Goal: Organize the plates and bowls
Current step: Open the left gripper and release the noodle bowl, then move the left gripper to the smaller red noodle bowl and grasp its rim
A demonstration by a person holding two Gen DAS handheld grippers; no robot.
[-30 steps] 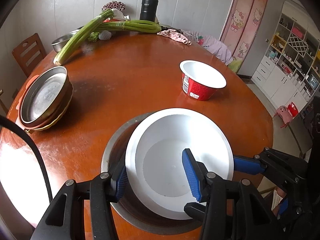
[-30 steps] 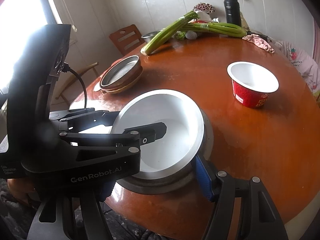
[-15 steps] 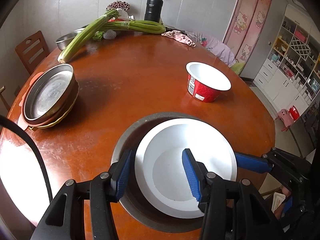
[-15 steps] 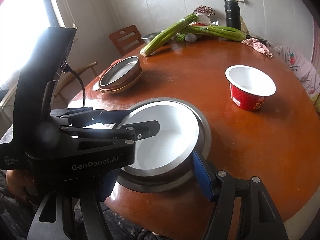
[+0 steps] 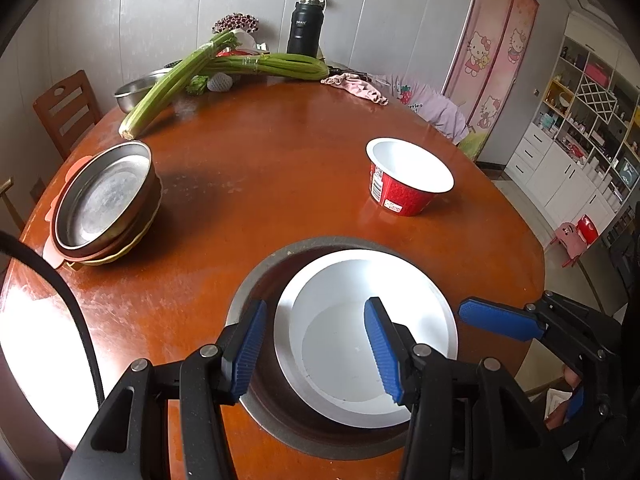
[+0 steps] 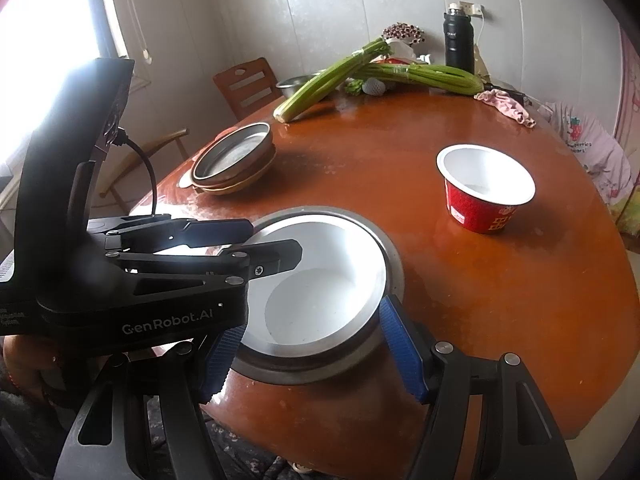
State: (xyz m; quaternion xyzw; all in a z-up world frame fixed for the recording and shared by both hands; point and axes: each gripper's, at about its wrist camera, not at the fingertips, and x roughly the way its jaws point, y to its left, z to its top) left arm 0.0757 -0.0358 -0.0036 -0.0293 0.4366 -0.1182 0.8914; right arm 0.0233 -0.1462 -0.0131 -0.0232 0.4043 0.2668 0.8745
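Note:
A white bowl [image 5: 360, 336] rests inside a wider grey metal bowl [image 5: 260, 276] at the near edge of the round wooden table. My left gripper [image 5: 316, 348] is open, one finger outside the white bowl's left rim and one inside, not pressing it. My right gripper [image 6: 312, 352] is open, straddling the near side of both bowls [image 6: 320, 292]. A stack of metal and coloured plates [image 5: 104, 200] sits at the left, also in the right wrist view [image 6: 234, 158]. A red paper cup bowl [image 5: 408, 178] stands at the right.
Celery bunches [image 5: 180, 76], a steel basin [image 5: 134, 92], a black flask [image 5: 305, 28] and a pink cloth [image 5: 356, 86] lie at the table's far side. A wooden chair [image 5: 66, 110] stands far left. Shelving [image 5: 580, 128] is at the right.
The white bowl has come down from a tilted, lifted position into the grey metal bowl. My left gripper's fingers have opened and both grippers have drawn back slightly.

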